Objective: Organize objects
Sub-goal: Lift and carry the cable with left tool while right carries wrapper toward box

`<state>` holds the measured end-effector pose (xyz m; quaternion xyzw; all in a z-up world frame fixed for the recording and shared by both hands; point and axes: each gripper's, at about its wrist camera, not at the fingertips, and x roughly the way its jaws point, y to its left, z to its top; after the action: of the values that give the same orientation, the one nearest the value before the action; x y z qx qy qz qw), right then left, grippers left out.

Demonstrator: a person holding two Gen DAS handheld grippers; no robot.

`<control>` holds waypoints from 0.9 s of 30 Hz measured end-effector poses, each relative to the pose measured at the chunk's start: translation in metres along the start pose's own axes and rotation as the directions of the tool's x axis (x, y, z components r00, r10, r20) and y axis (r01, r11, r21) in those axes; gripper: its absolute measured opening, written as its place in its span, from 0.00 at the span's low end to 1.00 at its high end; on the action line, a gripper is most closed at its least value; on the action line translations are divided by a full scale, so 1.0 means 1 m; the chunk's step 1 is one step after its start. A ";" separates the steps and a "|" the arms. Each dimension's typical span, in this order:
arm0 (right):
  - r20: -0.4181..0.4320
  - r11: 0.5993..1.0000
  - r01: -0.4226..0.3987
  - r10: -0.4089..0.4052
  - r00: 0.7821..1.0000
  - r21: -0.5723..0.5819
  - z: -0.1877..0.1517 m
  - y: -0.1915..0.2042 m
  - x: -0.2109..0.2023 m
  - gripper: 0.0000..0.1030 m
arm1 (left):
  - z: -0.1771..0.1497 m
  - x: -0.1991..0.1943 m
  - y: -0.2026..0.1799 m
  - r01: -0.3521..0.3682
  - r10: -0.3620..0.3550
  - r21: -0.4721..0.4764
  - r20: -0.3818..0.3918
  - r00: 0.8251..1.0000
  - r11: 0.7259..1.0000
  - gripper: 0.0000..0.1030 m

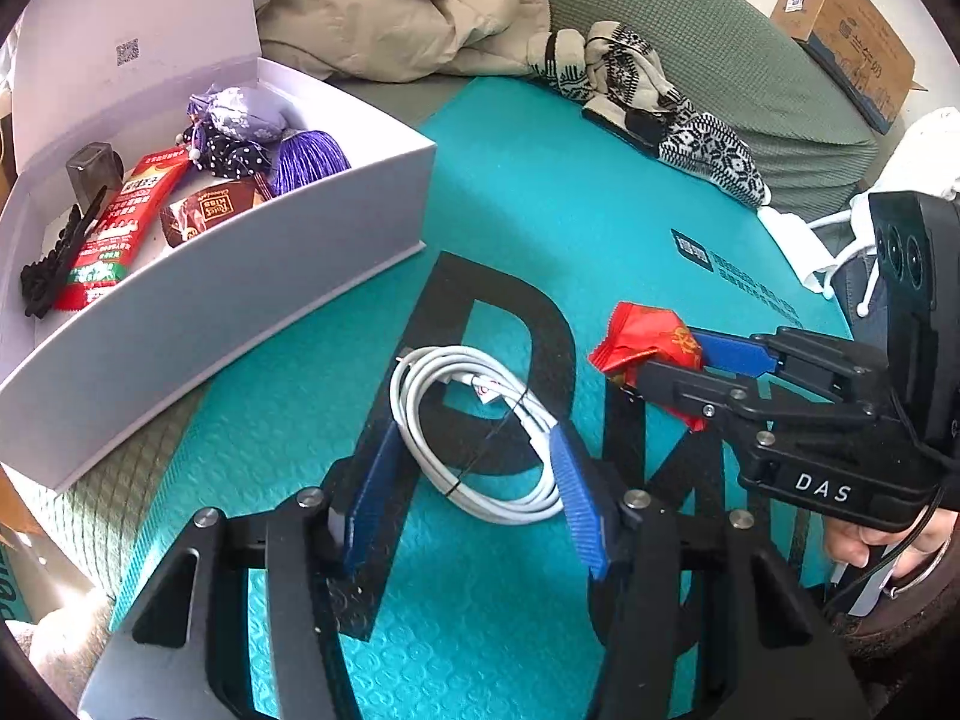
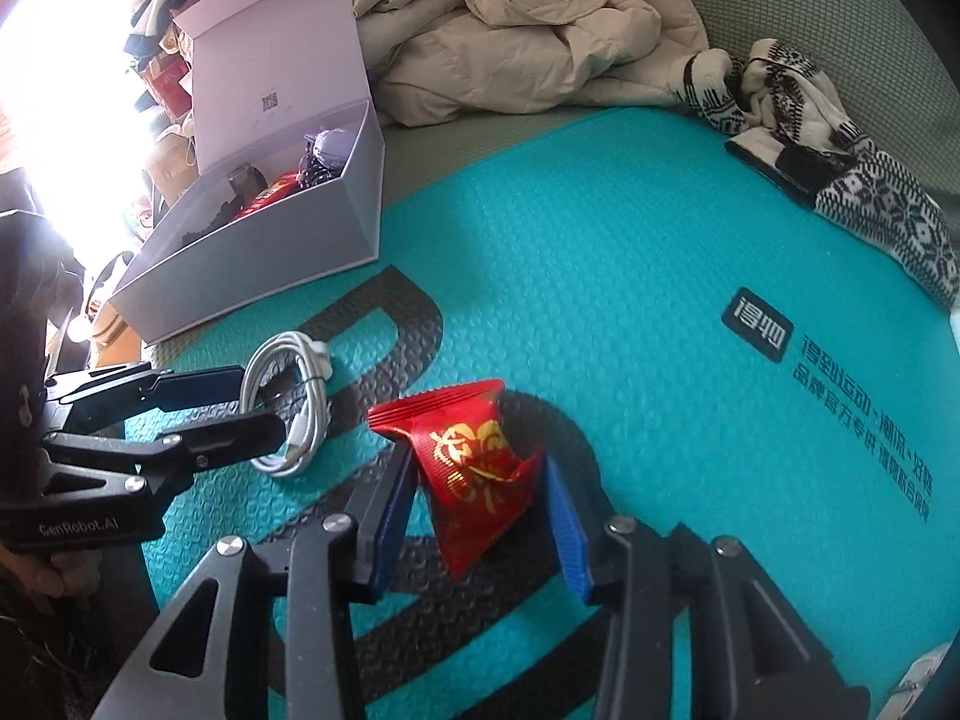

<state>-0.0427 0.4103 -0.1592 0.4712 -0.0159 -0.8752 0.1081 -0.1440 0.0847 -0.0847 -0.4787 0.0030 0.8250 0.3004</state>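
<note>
A coiled white cable point(image 1: 480, 432) lies on the teal mat point(image 1: 540, 192). My left gripper point(image 1: 474, 468) is open with its blue fingers on either side of the coil; it also shows in the right wrist view point(image 2: 264, 405) around the cable point(image 2: 288, 402). A red snack packet point(image 2: 474, 462) with gold print sits between the fingers of my right gripper point(image 2: 480, 480), which stands open around it, the pads close to its sides. In the left wrist view the right gripper point(image 1: 666, 360) straddles the packet point(image 1: 645, 339).
An open white box point(image 1: 270, 276) at the left holds a red packet point(image 1: 120, 222), a chocolate wrapper, purple pouches and a black clip. Patterned socks point(image 1: 660, 102) and a beige jacket point(image 1: 408, 6) lie behind the mat. A cardboard box point(image 1: 840, 30) stands far right.
</note>
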 end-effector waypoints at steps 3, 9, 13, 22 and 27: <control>-0.013 1.000 0.009 -0.010 1.000 -0.006 -0.010 0.004 -0.008 0.42 | -0.006 -0.006 -0.001 0.017 -0.017 -0.011 -0.006 1.000 1.000 0.49; -0.015 0.999 0.034 -0.034 0.999 0.007 -0.023 0.004 -0.018 0.43 | -0.017 -0.016 -0.008 0.023 -0.023 0.001 -0.021 1.000 1.000 0.49; -0.006 0.998 0.055 -0.055 0.998 0.009 -0.022 0.001 -0.016 0.46 | -0.017 -0.015 -0.007 0.000 0.000 -0.009 -0.023 1.000 1.000 0.54; 0.009 0.994 0.107 -0.107 0.994 -0.013 -0.021 0.000 -0.010 0.58 | -0.007 0.000 -0.019 -0.073 0.075 0.050 -0.030 0.997 0.996 0.78; 0.000 0.994 0.106 -0.106 0.994 -0.026 -0.021 0.000 -0.005 0.58 | 0.000 0.008 -0.022 -0.097 0.099 0.075 -0.019 0.995 0.992 0.78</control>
<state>-0.0227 0.4128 -0.1670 0.4705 0.0204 -0.8796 0.0677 -0.1360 0.1067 -0.0853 -0.4758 0.0604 0.8327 0.2768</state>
